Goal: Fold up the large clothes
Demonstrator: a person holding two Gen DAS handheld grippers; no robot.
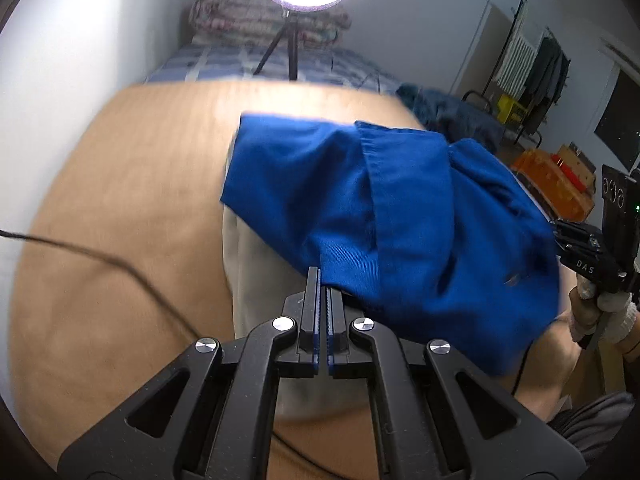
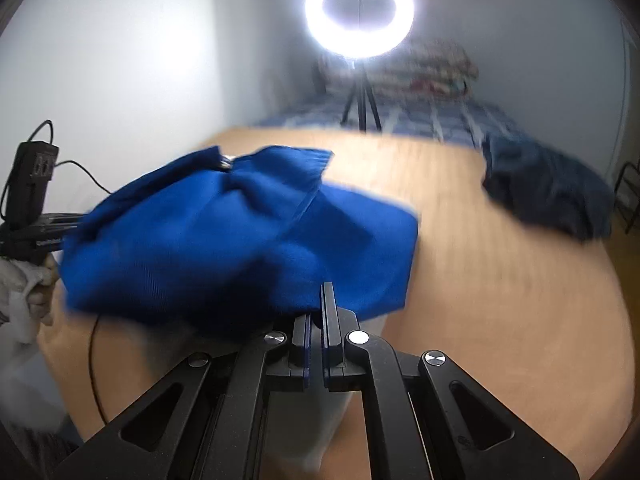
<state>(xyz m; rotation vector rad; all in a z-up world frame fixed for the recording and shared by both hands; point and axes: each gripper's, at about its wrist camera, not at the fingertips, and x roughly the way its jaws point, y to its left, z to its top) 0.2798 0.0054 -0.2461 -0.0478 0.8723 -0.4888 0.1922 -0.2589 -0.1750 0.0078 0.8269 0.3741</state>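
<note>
A bright blue garment (image 1: 392, 220) hangs bunched over the wooden table (image 1: 120, 208), held up at its near edge by both grippers. My left gripper (image 1: 320, 276) is shut on its hem at the lower left. In the right wrist view the same blue garment (image 2: 224, 236) fills the left half, and my right gripper (image 2: 320, 300) is shut on its lower edge. A pale grey cloth (image 1: 256, 280) lies under the blue one on the table. The right gripper (image 1: 576, 236) also shows at the far right of the left wrist view, in a gloved hand (image 1: 600, 312).
A dark blue garment (image 2: 548, 188) lies heaped at the table's far right corner. A ring light on a tripod (image 2: 360, 12) stands beyond the far edge, before a bed with folded quilts (image 1: 264, 20). A black cable (image 1: 100, 256) crosses the table's left side.
</note>
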